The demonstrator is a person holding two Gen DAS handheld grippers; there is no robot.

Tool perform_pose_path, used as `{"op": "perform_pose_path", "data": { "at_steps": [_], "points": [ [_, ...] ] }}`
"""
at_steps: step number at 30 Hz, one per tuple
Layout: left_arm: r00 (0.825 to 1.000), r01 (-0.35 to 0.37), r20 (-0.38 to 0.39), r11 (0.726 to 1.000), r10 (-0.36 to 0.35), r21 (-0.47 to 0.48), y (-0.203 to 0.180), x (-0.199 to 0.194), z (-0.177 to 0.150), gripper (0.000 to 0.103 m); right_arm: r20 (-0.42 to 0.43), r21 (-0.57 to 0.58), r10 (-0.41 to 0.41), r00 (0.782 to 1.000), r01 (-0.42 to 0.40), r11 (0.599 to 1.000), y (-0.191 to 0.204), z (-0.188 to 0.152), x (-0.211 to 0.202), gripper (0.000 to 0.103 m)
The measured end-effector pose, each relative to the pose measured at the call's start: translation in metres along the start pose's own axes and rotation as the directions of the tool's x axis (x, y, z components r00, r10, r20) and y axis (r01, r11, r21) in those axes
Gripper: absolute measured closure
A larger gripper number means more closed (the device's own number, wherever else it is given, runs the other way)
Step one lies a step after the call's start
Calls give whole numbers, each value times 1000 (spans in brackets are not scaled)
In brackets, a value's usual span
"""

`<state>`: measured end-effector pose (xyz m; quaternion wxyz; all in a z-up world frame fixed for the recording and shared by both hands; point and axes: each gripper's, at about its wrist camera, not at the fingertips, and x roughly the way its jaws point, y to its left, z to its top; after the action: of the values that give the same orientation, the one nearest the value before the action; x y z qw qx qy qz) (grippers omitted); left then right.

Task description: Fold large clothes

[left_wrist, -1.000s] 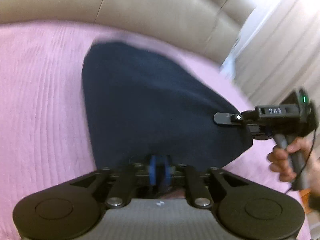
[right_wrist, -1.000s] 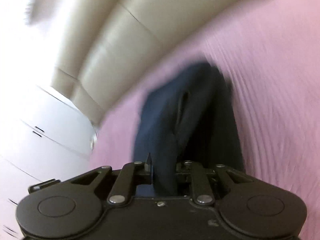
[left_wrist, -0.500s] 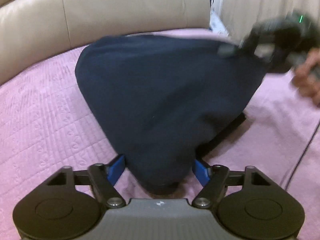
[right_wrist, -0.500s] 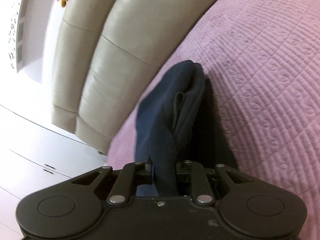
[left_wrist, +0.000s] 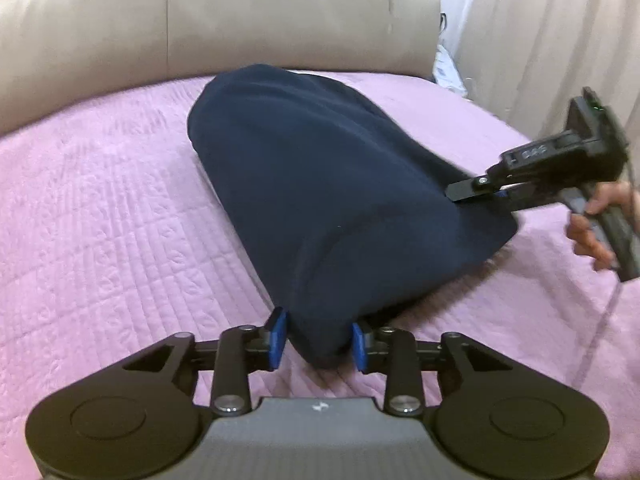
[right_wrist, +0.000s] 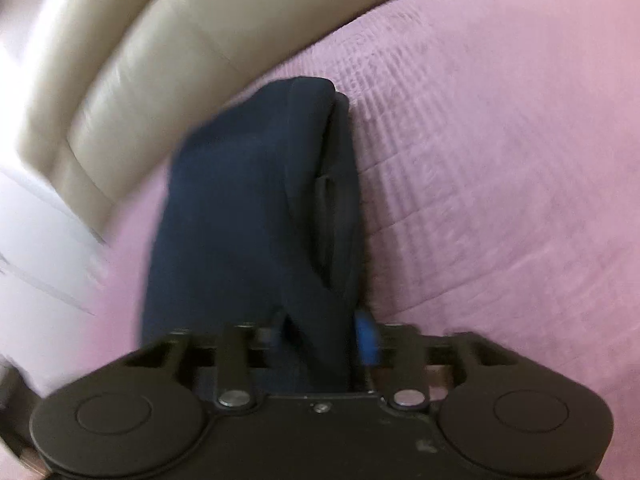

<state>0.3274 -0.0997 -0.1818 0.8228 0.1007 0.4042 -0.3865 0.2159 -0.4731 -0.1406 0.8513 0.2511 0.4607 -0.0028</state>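
A folded navy blue garment (left_wrist: 320, 184) lies on the pink quilted bedspread (left_wrist: 112, 216). My left gripper (left_wrist: 318, 338) is open, its blue pads (left_wrist: 277, 332) either side of the garment's near corner without pinching it. My right gripper (left_wrist: 476, 192) shows in the left wrist view at the garment's right corner, held by a hand (left_wrist: 596, 232). In the right wrist view the right gripper (right_wrist: 320, 340) has the navy cloth (right_wrist: 256, 208) between its fingers, with a blue pad (right_wrist: 366, 336) showing beside it; the jaws look partly apart and the frame is blurred.
A beige leather headboard (left_wrist: 200, 20) runs along the far side of the bed. Pale curtains (left_wrist: 540, 32) hang at the right. White cabinet fronts (right_wrist: 36, 240) show at the left of the right wrist view.
The garment has been brought down flat onto the bed. My left gripper opened and let go of its corner. The right gripper's fingers have spread wider around the cloth.
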Motion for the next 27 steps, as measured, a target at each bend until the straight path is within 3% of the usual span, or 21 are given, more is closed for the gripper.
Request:
{"op": "perform_pose_path", "data": {
  "at_steps": [1,3,4,5,8,10,14,16,18,20,22,24,27],
  "points": [
    [1000,27,-2,999,-27,-25,5,-9,5,54,8,-53,-16,1000,17,998,6,6,-6,21],
    [997,44,63,996,-39,-76,17,-28,15,11,45,-106,12,999,-7,994,17,24,-16,20],
    [993,38,111,994,-27,-99,23,-34,23,4,63,-109,35,997,-28,994,21,34,-17,18],
    [990,28,144,991,-10,-128,31,-37,33,3,77,-104,55,996,-47,994,26,47,-15,17],
    [995,43,93,969,-21,-244,64,-9,71,4,89,-134,64,994,-52,990,43,77,8,14],
    [995,97,68,932,-78,-349,90,24,91,6,85,-178,44,995,-29,984,55,97,35,13],
    [997,82,35,870,-74,-485,129,90,116,10,73,-117,-43,996,51,992,42,134,97,13],
    [991,135,80,823,-109,-552,144,109,121,10,80,-47,-32,996,36,998,27,145,116,11],
    [989,147,113,784,-98,-604,154,127,124,9,115,9,12,993,-13,1000,12,150,125,12],
    [989,136,134,785,-68,-604,156,140,131,6,140,4,18,990,-19,1000,4,152,128,13],
    [989,119,137,800,-47,-588,155,152,140,4,111,-47,-51,992,57,997,6,152,136,13],
    [992,88,125,805,-17,-587,152,161,145,2,83,-50,-52,995,56,997,-3,151,145,6],
    [992,71,125,768,12,-636,156,168,147,2,82,0,-66,994,66,998,-10,155,134,4]
  ]
}}
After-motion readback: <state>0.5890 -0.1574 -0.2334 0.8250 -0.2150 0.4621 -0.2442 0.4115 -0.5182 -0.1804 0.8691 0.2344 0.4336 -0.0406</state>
